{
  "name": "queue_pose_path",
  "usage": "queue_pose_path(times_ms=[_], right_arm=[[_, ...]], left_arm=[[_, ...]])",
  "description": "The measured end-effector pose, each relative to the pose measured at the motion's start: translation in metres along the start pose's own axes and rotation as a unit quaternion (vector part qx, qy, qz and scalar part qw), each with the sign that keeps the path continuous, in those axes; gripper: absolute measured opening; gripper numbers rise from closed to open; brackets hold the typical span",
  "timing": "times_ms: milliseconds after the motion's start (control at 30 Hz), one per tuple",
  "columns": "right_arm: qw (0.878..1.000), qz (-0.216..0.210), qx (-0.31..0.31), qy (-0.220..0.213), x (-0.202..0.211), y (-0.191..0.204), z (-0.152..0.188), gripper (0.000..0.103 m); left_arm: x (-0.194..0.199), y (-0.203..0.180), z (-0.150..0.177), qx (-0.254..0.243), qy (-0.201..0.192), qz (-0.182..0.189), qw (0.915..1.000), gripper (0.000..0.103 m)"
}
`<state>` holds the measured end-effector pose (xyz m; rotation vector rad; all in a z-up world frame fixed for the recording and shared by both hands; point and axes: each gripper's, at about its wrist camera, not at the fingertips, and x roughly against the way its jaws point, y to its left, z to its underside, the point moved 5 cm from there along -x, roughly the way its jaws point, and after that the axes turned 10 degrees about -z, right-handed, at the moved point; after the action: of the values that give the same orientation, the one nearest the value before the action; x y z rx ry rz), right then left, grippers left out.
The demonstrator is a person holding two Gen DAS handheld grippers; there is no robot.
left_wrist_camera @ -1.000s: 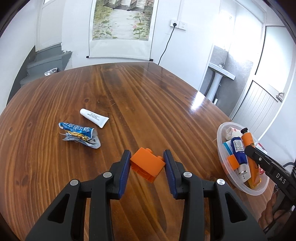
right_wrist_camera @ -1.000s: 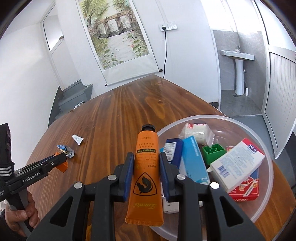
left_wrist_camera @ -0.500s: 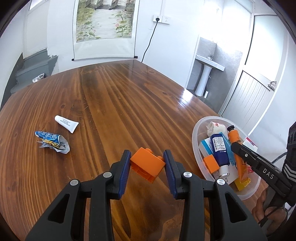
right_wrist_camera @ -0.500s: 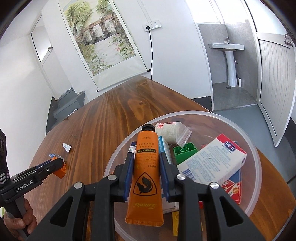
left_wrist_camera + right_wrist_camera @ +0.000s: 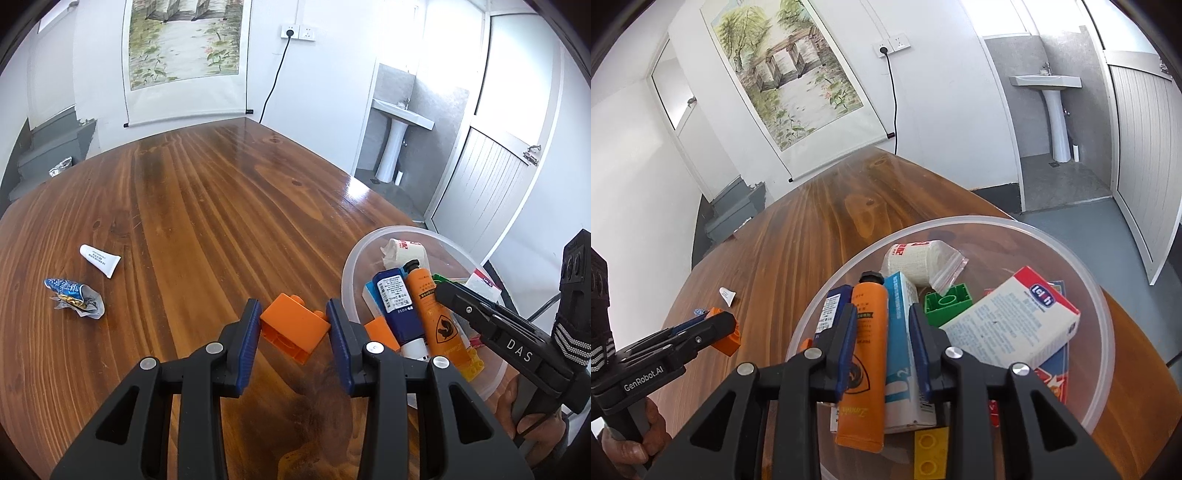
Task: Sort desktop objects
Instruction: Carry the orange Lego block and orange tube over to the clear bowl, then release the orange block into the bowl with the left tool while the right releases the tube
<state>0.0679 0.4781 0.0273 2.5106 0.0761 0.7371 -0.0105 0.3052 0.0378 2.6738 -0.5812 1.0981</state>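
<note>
On table [image 5: 203, 221], loose: one small white tube [image 5: 99, 255]; one crumpled blue foil wrapper [image 5: 74, 297].

Within one clear bowl [image 5: 960, 220]:
- one navy tube [image 5: 395, 302], lettered "KOSE"
- one teal-and-white box [image 5: 901, 332]
- one white carton [image 5: 1012, 325]
- one bagged bandage roll [image 5: 919, 262]
- one green brick [image 5: 947, 302], one yellow brick [image 5: 931, 454], one orange block [image 5: 380, 328]

Left gripper [image 5: 291, 325], marked "GenRobot.AI": clamped on one orange brick [image 5: 295, 326], held above the table beside the bowl.

Right gripper [image 5: 881, 328], marked "DAS": jaws narrowly parted, with one orange tube [image 5: 868, 332] between them in the bowl and a gap at the right pad.
</note>
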Motion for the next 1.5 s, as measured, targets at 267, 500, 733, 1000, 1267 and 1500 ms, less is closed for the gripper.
queue_pose_path(times_ms=[267, 500, 733, 1000, 1267, 1500], right_arm=[[0.999, 0.02, 0.016, -0.027, 0.018, -0.009, -0.005, 0.032], [0.998, 0.035, 0.017, -0.05, 0.031, -0.019, -0.011, 0.032], [0.997, 0.045, 0.007, -0.058, 0.038, -0.034, -0.014, 0.032], [0.997, 0.051, 0.004, -0.06, 0.043, -0.045, -0.017, 0.032], [0.997, 0.055, 0.001, -0.06, 0.043, -0.05, -0.019, 0.032], [0.997, 0.061, -0.005, -0.057, 0.044, -0.059, -0.017, 0.032]], left_arm=[[-0.005, -0.032, -0.005, -0.021, 0.003, 0.024, 0.9995, 0.039], [-0.007, -0.057, -0.009, -0.037, 0.006, 0.045, 0.9983, 0.039], [-0.012, -0.086, -0.018, -0.058, 0.005, 0.063, 0.9963, 0.039], [-0.019, -0.115, -0.028, -0.077, 0.0, 0.087, 0.9932, 0.039], [-0.028, -0.131, -0.037, -0.084, -0.001, 0.1, 0.9915, 0.039], [-0.038, -0.143, -0.037, -0.09, 0.015, 0.119, 0.9887, 0.04]])
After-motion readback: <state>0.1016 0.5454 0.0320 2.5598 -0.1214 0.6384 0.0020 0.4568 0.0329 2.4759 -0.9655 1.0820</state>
